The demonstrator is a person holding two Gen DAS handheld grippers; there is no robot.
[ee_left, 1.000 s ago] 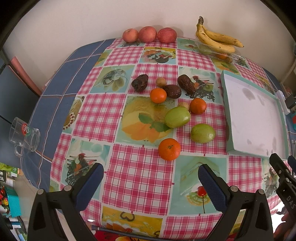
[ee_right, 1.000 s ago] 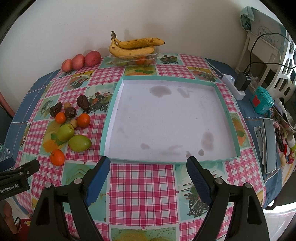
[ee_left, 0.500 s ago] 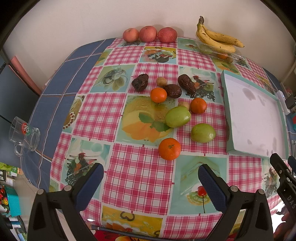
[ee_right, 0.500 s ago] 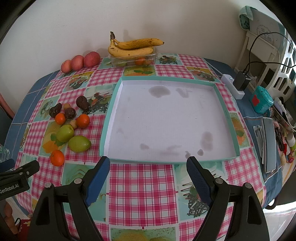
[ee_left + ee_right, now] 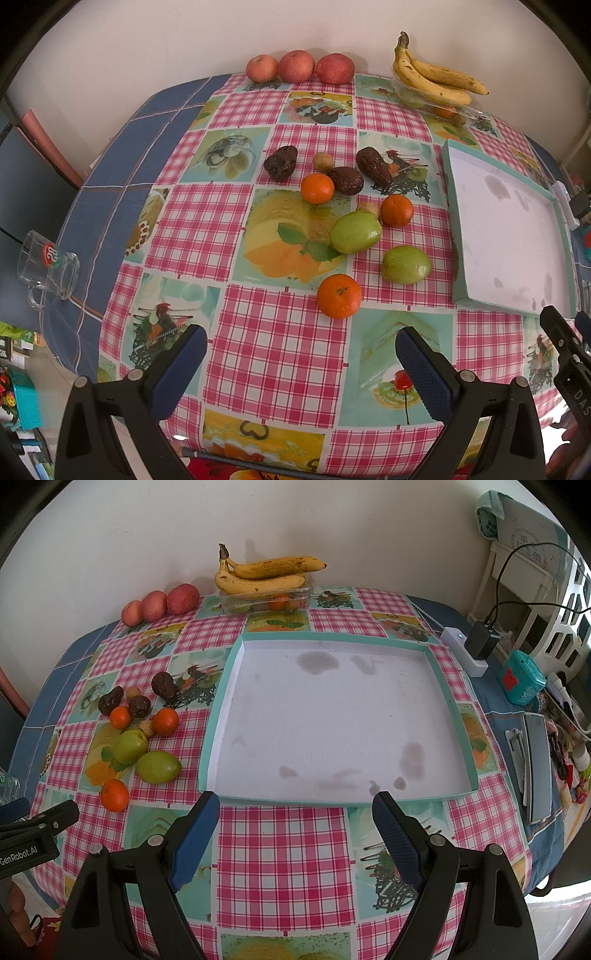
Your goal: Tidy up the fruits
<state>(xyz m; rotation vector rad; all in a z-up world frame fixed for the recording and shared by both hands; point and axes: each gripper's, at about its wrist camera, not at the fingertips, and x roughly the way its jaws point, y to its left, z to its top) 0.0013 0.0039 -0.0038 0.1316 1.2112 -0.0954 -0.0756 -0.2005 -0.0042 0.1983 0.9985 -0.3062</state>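
Observation:
Loose fruit lies on the checked tablecloth: three oranges, the nearest orange [image 5: 339, 296], two green fruits [image 5: 355, 232], three dark wrinkled fruits [image 5: 280, 162] and two small tan ones. My left gripper [image 5: 301, 354] is open and empty, hovering just in front of the nearest orange. A shallow teal-rimmed white tray [image 5: 218, 716] lies empty to the right of the fruit; it also shows in the left wrist view [image 5: 453, 236]. My right gripper [image 5: 295, 821] is open and empty at the tray's near edge.
Three red apples [image 5: 297, 66] and bananas [image 5: 432, 77] on a clear plastic box stand by the back wall. A glass mug [image 5: 48, 264] sits at the table's left edge. A power strip [image 5: 467, 646], a teal tin [image 5: 521, 677] and a phone [image 5: 537, 768] lie to the right.
Both views have shifted very slightly; the fruit, the tray and both open grippers stand as before.

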